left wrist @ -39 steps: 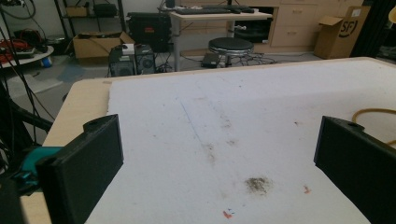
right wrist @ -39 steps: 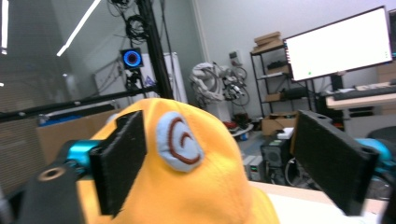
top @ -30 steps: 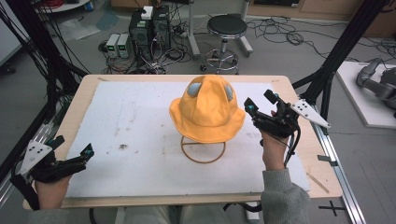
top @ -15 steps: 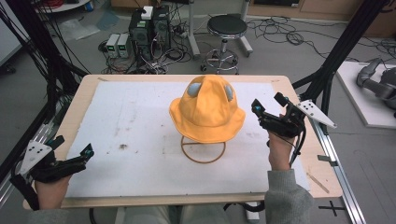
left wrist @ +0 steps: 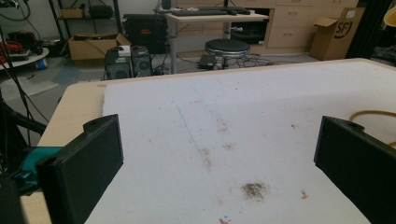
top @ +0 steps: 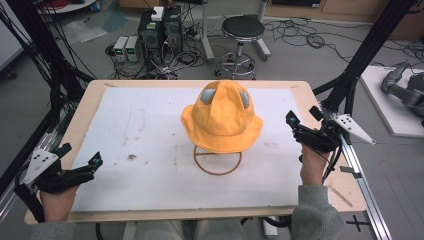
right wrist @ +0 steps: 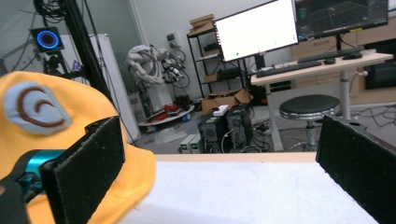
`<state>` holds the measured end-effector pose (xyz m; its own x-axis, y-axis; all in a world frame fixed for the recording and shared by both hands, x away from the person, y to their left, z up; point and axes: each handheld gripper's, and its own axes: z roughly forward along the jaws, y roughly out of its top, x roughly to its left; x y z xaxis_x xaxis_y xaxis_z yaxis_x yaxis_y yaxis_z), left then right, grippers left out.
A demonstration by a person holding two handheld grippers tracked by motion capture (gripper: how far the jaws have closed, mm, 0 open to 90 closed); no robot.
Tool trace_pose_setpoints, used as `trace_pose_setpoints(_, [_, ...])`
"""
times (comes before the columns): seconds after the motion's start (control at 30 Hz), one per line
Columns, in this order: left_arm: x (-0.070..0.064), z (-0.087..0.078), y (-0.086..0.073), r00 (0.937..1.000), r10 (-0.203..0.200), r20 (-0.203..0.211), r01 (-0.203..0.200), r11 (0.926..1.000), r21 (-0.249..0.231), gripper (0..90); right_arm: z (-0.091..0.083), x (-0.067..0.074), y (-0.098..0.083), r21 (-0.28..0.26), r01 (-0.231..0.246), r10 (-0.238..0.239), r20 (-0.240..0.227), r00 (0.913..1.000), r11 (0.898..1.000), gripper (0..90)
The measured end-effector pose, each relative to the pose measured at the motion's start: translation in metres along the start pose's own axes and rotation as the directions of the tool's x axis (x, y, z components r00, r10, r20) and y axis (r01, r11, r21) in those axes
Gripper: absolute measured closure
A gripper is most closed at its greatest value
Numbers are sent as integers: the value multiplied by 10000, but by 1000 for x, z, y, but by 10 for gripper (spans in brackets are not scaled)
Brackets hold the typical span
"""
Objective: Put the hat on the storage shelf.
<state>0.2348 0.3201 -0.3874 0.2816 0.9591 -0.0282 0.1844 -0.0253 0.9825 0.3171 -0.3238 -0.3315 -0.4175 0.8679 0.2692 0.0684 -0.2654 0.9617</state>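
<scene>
Orange fabric bucket hat [top: 222, 119] with two grey round patches sits on a thin orange wire stand [top: 217, 161], mid-right on the white mat covering my wooden tabletop [top: 87, 97]. My right tongs [top: 303, 123] are off the hat's right brim, near but not touching, jaws spread wide, nothing held. My left tongs [top: 80, 160] rest low at the near-left corner, well apart from the hat, jaws spread, empty. Dark smudge [left wrist: 254, 189] on mat ahead of them.
</scene>
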Motion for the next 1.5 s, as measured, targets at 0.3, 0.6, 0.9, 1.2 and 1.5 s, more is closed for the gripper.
trace_pose_setpoints(0.3, [-3, 9, 3, 9999, 45, 158, -43, 10000, -76, 17, -13, -21, -10, 608, -52, 37, 257, 9997, 9981, 7])
trace_pose_setpoints(0.6, [-6, 17, 6, 9996, 84, 261, -80, 9998, -164, 17, -22, -35, -19, 1363, 480, -574, 661, 9962, 9895, 8])
trace_pose_setpoints(0.9, [-6, 17, 7, 9996, 104, 244, -99, 9997, -201, 17, -26, -37, -21, 1301, 988, -1094, 776, 9910, 9866, 8])
trace_pose_setpoints(1.2, [-5, 16, 6, 9997, 88, 233, -83, 9998, -201, 17, -26, -35, -21, 1366, 963, -1070, 739, 9915, 9859, 8])
trace_pose_setpoints(1.5, [-6, 18, 6, 9996, 69, 272, -64, 9998, -194, 17, -26, -35, -21, 1389, 931, -1033, 680, 9923, 9859, 8])
